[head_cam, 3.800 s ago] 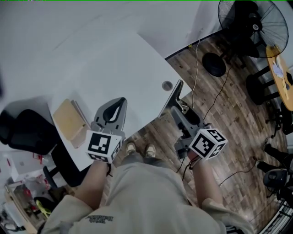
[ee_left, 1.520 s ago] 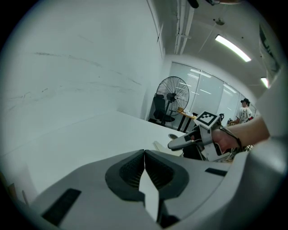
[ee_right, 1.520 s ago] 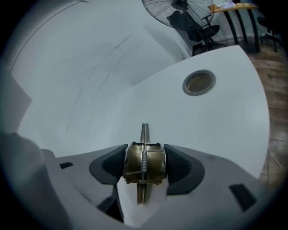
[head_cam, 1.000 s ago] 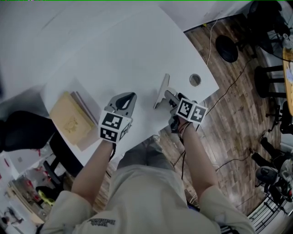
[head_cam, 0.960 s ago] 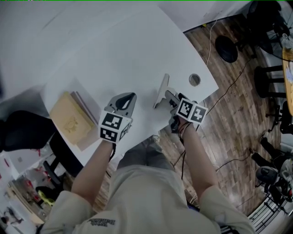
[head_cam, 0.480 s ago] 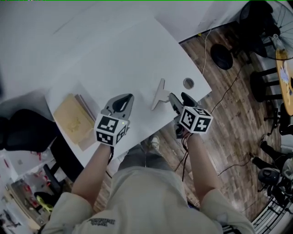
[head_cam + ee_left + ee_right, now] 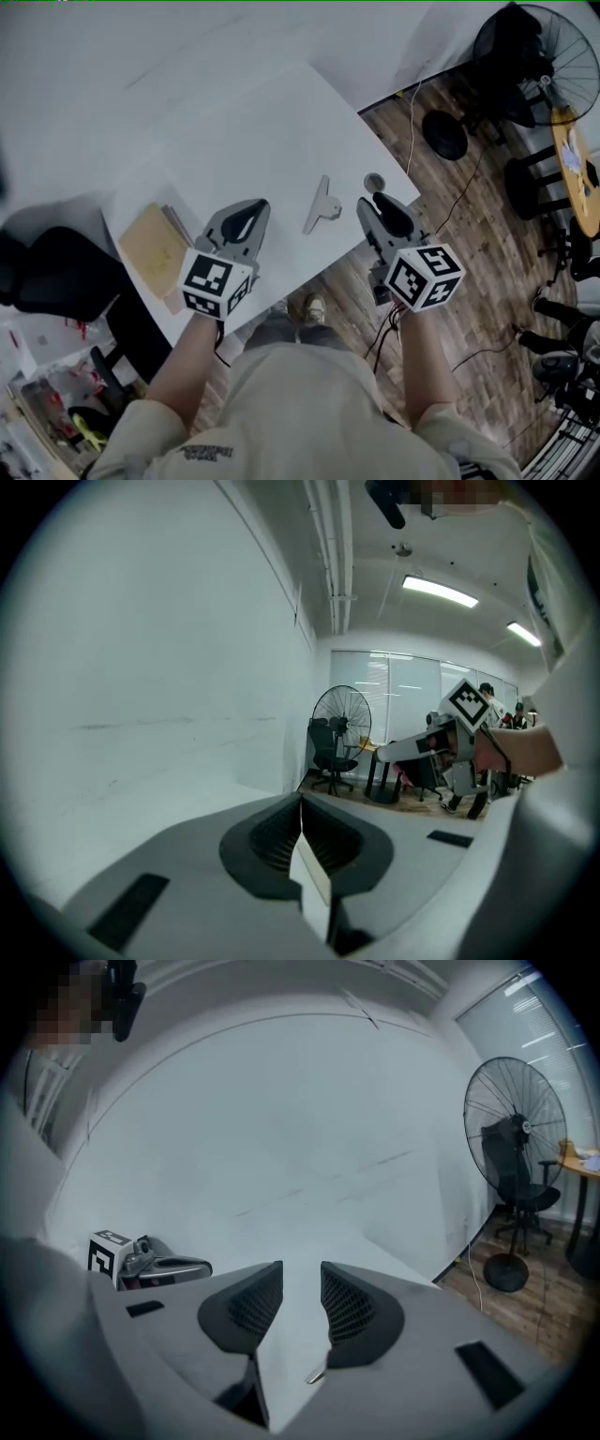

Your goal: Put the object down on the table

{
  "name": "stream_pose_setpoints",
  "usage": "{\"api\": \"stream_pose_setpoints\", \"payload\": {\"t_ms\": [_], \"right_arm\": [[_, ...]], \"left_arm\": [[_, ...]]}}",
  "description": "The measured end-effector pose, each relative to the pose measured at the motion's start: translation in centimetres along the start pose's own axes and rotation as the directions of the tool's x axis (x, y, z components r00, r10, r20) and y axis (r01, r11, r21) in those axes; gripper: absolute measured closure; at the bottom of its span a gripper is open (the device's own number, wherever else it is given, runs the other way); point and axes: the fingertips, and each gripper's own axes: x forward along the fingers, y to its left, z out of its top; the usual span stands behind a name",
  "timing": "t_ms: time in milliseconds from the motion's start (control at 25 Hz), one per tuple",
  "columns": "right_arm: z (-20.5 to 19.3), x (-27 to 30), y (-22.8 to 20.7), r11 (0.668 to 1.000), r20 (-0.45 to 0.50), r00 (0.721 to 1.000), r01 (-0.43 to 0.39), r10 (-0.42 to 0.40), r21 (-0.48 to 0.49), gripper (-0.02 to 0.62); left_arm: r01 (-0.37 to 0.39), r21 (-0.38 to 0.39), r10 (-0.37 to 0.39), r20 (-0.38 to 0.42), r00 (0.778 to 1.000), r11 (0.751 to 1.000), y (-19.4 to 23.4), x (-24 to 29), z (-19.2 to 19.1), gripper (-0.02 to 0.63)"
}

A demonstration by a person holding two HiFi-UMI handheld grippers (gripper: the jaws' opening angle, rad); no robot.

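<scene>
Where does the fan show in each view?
Head view: fan in the top right corner.
Left gripper view: fan near the centre, above the jaws, at the far end of the room.
Right gripper view: fan at the upper right.
Shared landmark: the wood floor it stands on.

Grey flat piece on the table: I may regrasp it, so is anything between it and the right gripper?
Nothing visible does. The grey flat piece lies flat on the white table, only bare tabletop between it and the right gripper, whose empty jaws have just been closing.
</scene>
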Motion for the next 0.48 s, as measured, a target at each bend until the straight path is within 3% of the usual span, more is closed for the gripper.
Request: {"api": "stream_pose_setpoints", "payload": {"t_ms": [200, 480], "right_arm": [[3.3, -2.5, 3.4, 0.993, 0.086, 0.996, -0.020, 0.030, -0.115, 0.502], [6.1, -5.9, 6.4, 0.985, 0.182, 0.981, -0.031, 0.062, -0.171, 0.552]], "left_arm": [[0.008, 0.047, -0.010, 0.051, 0.999, 0.999, -1.2, -2.2, 3.2, 0.584], [0.010, 0.101, -0.025, 0.147, 0.989, 0.995, -3.3, -5.4, 7.8, 0.584]]}}
